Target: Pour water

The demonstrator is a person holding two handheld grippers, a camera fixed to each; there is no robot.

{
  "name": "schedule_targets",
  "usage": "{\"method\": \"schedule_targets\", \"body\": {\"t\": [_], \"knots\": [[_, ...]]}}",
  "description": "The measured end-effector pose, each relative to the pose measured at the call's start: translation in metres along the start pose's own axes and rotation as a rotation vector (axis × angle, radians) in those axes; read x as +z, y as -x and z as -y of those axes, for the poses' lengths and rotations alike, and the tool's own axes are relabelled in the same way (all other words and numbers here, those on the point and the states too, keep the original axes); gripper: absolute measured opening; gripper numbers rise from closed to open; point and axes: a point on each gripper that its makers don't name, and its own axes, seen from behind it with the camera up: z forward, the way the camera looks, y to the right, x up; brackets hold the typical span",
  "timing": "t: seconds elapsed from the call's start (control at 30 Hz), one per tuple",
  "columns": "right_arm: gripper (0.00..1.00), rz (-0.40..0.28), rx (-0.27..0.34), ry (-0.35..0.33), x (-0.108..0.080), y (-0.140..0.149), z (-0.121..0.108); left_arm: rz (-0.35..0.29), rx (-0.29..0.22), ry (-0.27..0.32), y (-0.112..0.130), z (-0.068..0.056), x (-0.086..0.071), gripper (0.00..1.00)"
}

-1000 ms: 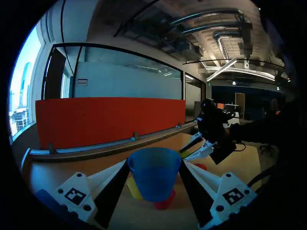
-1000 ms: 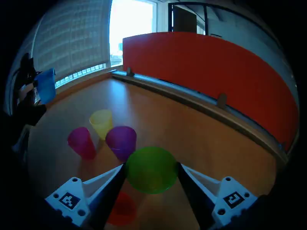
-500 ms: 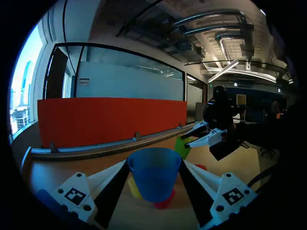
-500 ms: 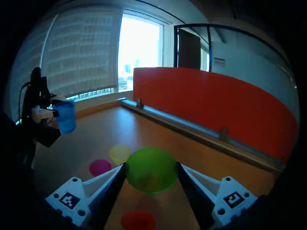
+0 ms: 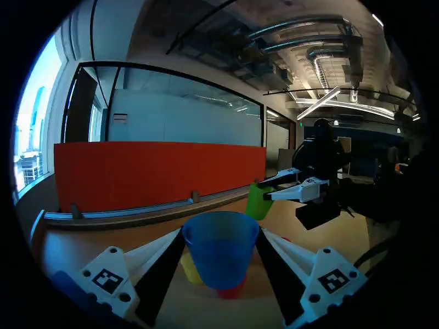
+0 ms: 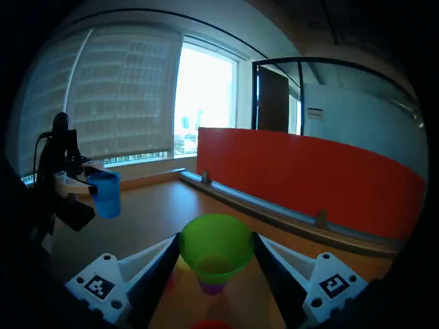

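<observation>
Left gripper (image 5: 219,234) is pinching a blue cup (image 5: 219,255) between its two fingers, and the cup is standing straight up. It is hanging in the air in front of the red divider wall (image 5: 159,172), above the wooden table (image 5: 345,236). Right gripper (image 6: 217,241) is pinching a green cup (image 6: 217,249) the same way, also upright and in front of the red divider wall. In the left gripper view, the two held cups are staying well apart. A yellow cup (image 5: 190,268) and a red cup (image 5: 230,293) are peeking out under the blue cup, down on the table. A purple cup (image 6: 211,287) is showing under the green cup. I cannot tell if any cup is holding water.
</observation>
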Motion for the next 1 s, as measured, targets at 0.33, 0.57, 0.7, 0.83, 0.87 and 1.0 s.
{"method": "schedule_targets", "body": {"t": [0.33,0.57,0.7,0.83,0.87,1.0], "knots": [[0.96,-0.071,-0.014,0.005,0.000,-0.017,0.007,-0.013,0.001,0.005,-0.006,-0.005,-0.001,0.87],[0.96,-0.129,-0.018,0.008,0.001,-0.031,0.012,-0.024,-0.011,0.005,-0.008,-0.005,0.000,0.87],[0.96,-0.159,-0.016,0.008,0.002,-0.037,0.013,-0.026,-0.014,0.005,-0.009,-0.005,-0.001,0.87],[0.96,-0.191,-0.012,0.008,0.004,-0.045,0.014,-0.028,-0.016,0.008,-0.009,-0.006,-0.001,0.88],[0.96,-0.201,-0.012,0.008,0.004,-0.047,0.014,-0.028,-0.017,0.008,-0.009,-0.006,-0.001,0.87],[0.96,-0.227,-0.015,0.009,0.005,-0.051,0.015,-0.028,-0.017,0.009,-0.009,-0.006,-0.001,0.87]]}}
